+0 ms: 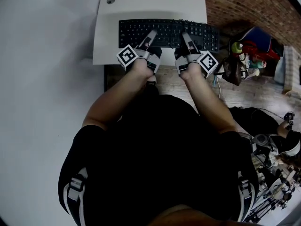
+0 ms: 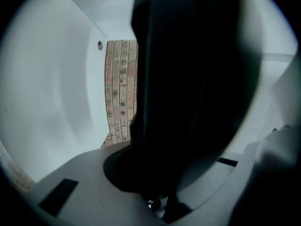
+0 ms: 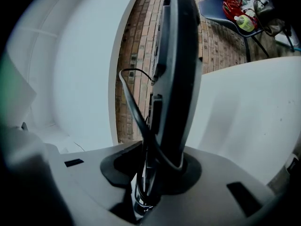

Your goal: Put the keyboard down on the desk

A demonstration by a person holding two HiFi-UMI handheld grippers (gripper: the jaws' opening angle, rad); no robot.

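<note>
nearby, cluttered chair (image 1: 257, 37), brick wall (image 1: 235, 4), keyboard (image 1: 164, 31) over desk (image 1: 107, 36)

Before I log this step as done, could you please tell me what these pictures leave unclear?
Head view: whether the keyboard touches the desk or hangs above it; the steep downward look shows no gap.
Left gripper view: the keyboard, a dark blur up close, hides the pads of the left claw.
Head view: the key legends are too small to read.
</note>
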